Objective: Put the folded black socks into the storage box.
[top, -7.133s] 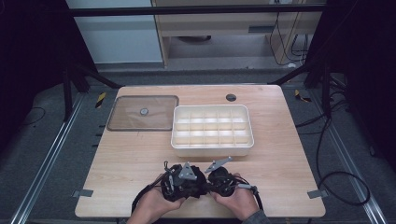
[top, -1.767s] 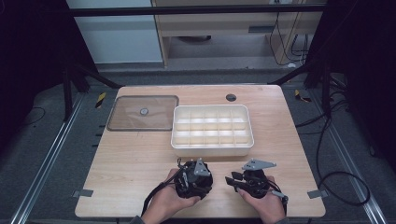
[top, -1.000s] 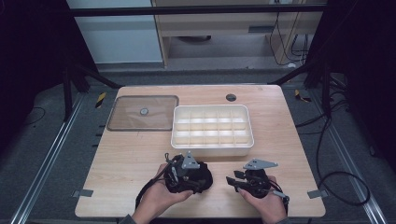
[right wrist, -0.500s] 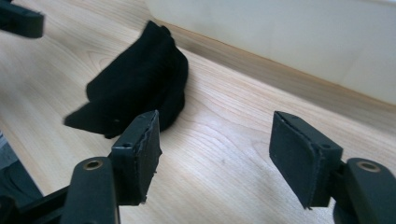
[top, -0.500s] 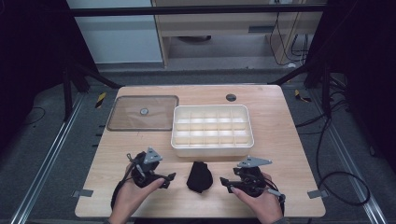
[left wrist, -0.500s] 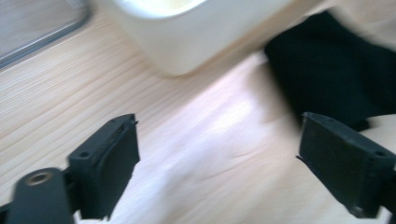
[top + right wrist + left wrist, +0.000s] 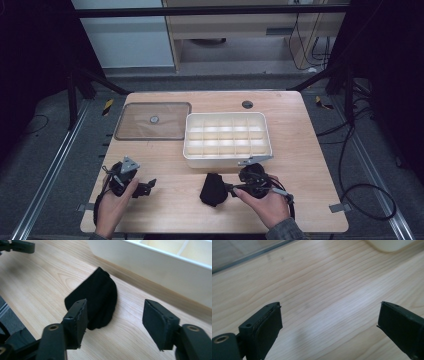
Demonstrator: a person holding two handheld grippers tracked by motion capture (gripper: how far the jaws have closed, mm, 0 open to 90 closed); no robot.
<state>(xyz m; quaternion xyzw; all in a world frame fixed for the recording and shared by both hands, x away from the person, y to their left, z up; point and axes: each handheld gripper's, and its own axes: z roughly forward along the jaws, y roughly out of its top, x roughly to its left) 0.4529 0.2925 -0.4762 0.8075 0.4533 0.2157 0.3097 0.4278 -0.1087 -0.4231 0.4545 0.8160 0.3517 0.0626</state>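
Wooden table (image 7: 165, 160): black cloth bundle (image 7: 213, 189) before wide-spread right hand-held gripper (image 7: 231, 188).

The person's left hand (image 7: 112, 207) comes in from the bottom edge and grips the left gripper (image 7: 145, 187) low at the near left, its jaws pointing right and standing wide apart with nothing between them. The right hand (image 7: 265, 205) reaches in from the bottom right, palm down, wrapped around the right gripper (image 7: 227, 189), which points left. Its jaws are also spread apart and hold nothing. The two grippers sit well apart.
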